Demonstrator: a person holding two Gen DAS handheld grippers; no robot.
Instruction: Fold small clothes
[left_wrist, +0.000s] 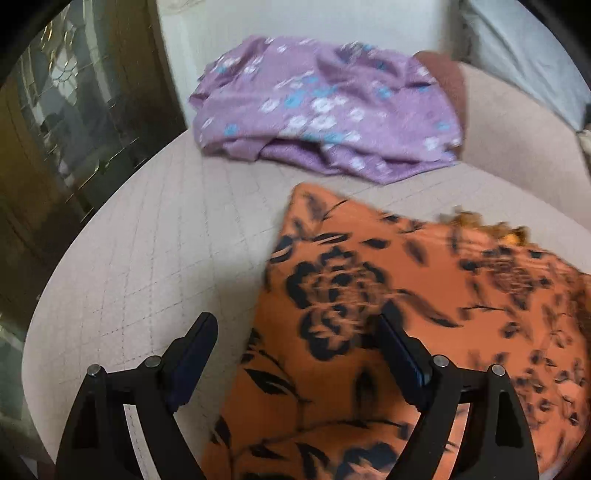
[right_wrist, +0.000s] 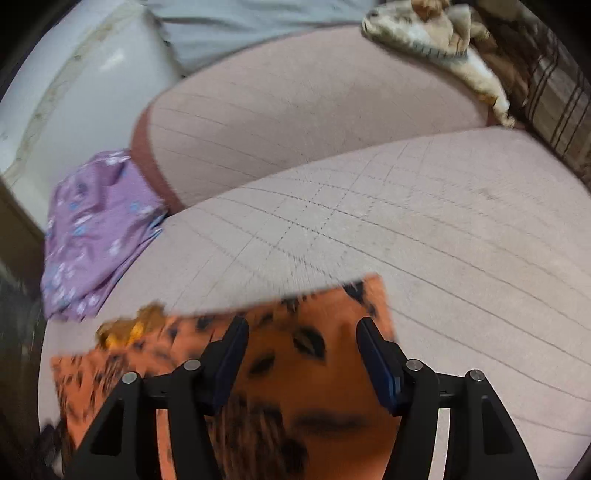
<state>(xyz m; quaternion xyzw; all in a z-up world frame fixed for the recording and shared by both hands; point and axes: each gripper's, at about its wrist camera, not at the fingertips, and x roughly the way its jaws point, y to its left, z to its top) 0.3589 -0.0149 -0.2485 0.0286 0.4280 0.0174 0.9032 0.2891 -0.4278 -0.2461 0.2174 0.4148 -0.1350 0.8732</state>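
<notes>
An orange cloth with a black flower print (left_wrist: 369, 314) is lying spread on the pale quilted cushion (left_wrist: 147, 240) of a sofa, taking up the near part of the seat toward its right side in the left wrist view. One corner of it is pointing toward the back of the seat, and a bit of yellow-brown trim (left_wrist: 480, 225) is showing at its far edge.

The left hand-held gripper (left_wrist: 299, 343) is hanging over the near left edge of the orange cloth with its jaws standing wide apart; one finger is sitting over bare cushion, the other over the print, and neither pad is pressing on the fabric.

The right hand-held gripper (right_wrist: 303, 347) is hovering over the far right corner of the same cloth (right_wrist: 314, 354), jaws parted, with the fabric lying below the gap between the fingers and not pinched. The picture is blurred here, so whether the tips are touching the cloth cannot be told.

A purple garment with white and blue flowers (left_wrist: 325, 107) is lying crumpled at the far left corner of the seat, against the backrest cushion (right_wrist: 295, 110) and well apart from the orange cloth. A beige rumpled fabric (right_wrist: 436, 40) is resting on top of the backrest at the far right.
</notes>
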